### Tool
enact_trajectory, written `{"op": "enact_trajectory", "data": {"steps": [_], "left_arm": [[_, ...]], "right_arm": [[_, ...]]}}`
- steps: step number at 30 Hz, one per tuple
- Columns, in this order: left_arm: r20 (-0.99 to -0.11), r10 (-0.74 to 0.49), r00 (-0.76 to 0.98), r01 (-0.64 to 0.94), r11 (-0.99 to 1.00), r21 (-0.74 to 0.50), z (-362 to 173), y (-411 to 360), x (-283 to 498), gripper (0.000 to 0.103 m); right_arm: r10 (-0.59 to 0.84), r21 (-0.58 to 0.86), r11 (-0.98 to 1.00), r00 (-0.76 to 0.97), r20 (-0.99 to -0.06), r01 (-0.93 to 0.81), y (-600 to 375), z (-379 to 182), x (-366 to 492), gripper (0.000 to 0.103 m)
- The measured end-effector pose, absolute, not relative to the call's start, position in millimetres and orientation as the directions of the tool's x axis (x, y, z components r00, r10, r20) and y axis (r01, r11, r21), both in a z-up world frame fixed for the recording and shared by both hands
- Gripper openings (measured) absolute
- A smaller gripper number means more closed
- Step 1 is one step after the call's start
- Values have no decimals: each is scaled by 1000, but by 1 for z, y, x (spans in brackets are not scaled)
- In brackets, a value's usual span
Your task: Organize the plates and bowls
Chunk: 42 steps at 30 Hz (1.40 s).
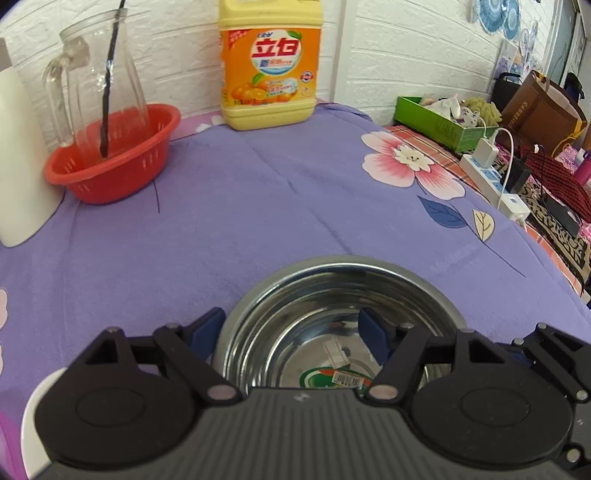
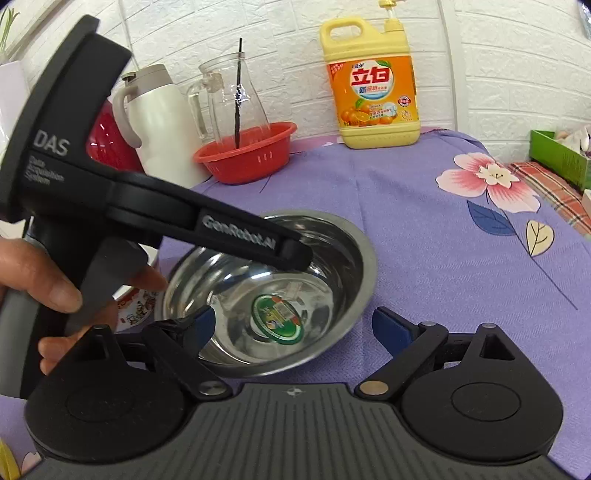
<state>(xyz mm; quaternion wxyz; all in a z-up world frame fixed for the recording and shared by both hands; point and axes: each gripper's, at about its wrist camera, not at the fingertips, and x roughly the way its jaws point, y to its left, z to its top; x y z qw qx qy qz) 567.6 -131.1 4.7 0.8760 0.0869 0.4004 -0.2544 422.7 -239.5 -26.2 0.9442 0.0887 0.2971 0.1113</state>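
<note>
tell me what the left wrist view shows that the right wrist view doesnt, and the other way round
Only the left wrist view: a white power strip with plugged chargers and a brown paper bag on the right.

Only the right wrist view: the hand holding the left tool, a patterned dish beside the bowl, and the detergent's pump top.

Both: steel bowl, red basket, glass jug, detergent bottle, left claw straddling the bowl's rim.

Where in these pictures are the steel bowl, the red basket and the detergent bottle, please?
steel bowl [image 2: 332,258], right wrist view, inner wall.
red basket [image 1: 122,177], left wrist view, outer wall.
detergent bottle [image 1: 269,70], left wrist view, orange label.
</note>
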Motion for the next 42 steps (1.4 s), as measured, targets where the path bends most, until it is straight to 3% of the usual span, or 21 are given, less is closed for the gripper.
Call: {"op": "enact_trajectory", "data": {"steps": [7, 17, 24, 29, 42], "left_arm": [[-743, -366, 560, 506, 861, -44, 7, -130, 566, 71], [-766, -370, 526, 535, 844, -40, -5, -141, 558, 71], [-773, -346, 531, 506, 862, -38, 0, -134, 544, 71], [-761, -321, 564, 488, 873, -7, 18, -121, 514, 71], [-762, -365, 535, 501, 863, -62, 21, -95, 391, 71]], "right_arm": [[182, 196, 977, 812, -555, -85, -253, -24, 424, 103], [261, 219, 963, 765, -589, -159, -237, -35, 429, 103], [237, 174, 971, 771, -592, -165, -227, -26, 421, 103], [259, 160, 966, 756, -601, -204, -214, -18, 409, 103], [325, 175, 945, 715, -620, -278, -200, -12, 291, 103]]}}
